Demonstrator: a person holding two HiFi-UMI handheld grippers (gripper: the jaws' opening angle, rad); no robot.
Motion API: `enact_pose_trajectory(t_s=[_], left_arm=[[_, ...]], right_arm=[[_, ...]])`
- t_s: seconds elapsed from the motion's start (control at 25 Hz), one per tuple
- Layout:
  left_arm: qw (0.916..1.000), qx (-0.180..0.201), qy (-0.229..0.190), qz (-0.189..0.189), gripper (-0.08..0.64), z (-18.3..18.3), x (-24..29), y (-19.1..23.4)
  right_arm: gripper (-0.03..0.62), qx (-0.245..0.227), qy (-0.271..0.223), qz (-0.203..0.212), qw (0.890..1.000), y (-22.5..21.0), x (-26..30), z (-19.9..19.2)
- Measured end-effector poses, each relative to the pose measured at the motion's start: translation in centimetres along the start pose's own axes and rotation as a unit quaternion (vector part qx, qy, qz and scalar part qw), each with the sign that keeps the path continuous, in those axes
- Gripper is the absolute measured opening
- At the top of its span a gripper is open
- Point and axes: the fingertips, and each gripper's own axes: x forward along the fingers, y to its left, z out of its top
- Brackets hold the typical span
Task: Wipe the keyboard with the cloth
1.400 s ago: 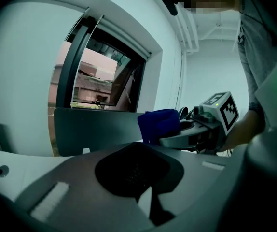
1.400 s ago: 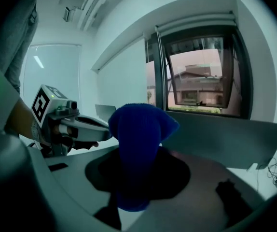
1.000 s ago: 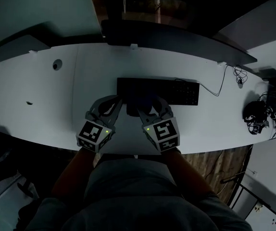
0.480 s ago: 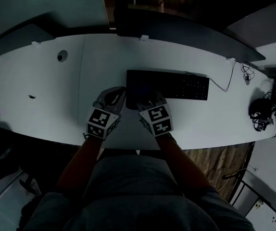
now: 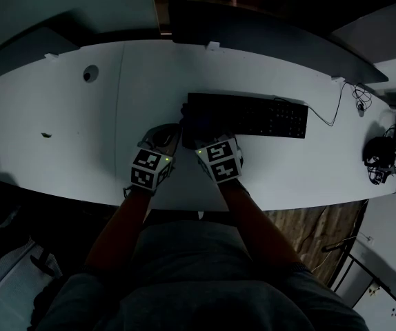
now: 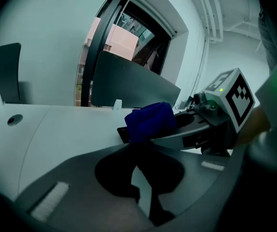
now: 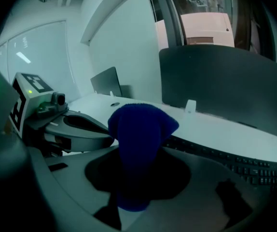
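Observation:
A black keyboard point(image 5: 260, 118) lies on the white desk point(image 5: 67, 136). A dark blue cloth point(image 5: 196, 126) is bunched over the keyboard's left end. My right gripper point(image 5: 205, 139) is shut on it, and in the right gripper view the cloth point(image 7: 138, 144) stands up between the jaws, with the keys point(image 7: 240, 167) running off to the right. My left gripper point(image 5: 165, 136) rests on the desk just left of the keyboard's corner, with its jaws closed together and nothing between them. The left gripper view shows the cloth point(image 6: 150, 121) ahead, beside the right gripper's body point(image 6: 215, 124).
A dark divider panel point(image 5: 274, 36) runs along the desk's far edge. A round cable hole point(image 5: 90, 73) sits at the far left. The keyboard's cable point(image 5: 336, 112) leads to a tangle of wires and a headset point(image 5: 384, 161) at the right end. The desk's front edge is near my wrists.
Both grippers have moved forward, away from the desk's front edge. The cloth in the right gripper has slid left along the keyboard to its left end.

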Motion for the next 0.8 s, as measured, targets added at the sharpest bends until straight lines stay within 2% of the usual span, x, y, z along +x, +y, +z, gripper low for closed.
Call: enact_pose_trajectory(t_s=[0.2, 0.4, 0.8], left_arm=[[1.0, -0.005, 0.008, -0.001, 0.009, -0.5, 0.6, 0.3], [0.9999, -0.01, 0.009, -0.004, 0.009, -0.6, 0.9, 0.4], [0.9998, -0.011, 0.013, -0.006, 0.009, -0.3, 2.0, -0.2]], right_arm=[[0.133, -0.014, 0.013, -0.001, 1.0, 0.1, 1.4, -0.7], [0.133, -0.051, 0.026, -0.008, 0.998, -0.1, 2.2, -1.6], [0.133, -0.054, 0.027, -0.007, 0.998, -1.1, 1.8, -2.0]])
